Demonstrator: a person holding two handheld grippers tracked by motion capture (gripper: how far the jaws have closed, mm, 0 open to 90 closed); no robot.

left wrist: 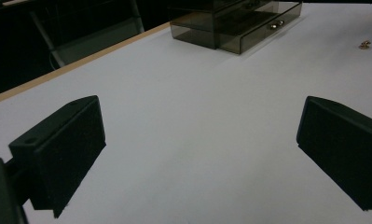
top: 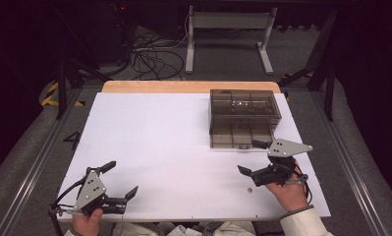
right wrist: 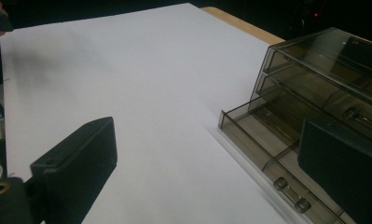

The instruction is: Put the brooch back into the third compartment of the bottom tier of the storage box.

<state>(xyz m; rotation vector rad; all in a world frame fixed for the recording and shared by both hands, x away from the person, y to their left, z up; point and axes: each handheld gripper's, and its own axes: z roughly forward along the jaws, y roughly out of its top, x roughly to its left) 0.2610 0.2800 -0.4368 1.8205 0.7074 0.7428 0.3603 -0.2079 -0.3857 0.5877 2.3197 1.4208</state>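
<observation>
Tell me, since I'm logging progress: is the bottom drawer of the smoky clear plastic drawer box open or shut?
Open: the bottom drawer juts out past the smoky clear plastic drawer box front, dividers exposed.

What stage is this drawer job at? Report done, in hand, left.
Done: the bottom drawer of the smoked plastic organizer stands pulled out. In hand: nothing; the left gripper and right gripper are both open and empty. Left: the small gold piece lies on the white table near the right gripper, probably meant for the drawer, then closing it.

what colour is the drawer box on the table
The drawer box is see-through smoky grey-brown plastic; the right gripper view shows it best.
</observation>
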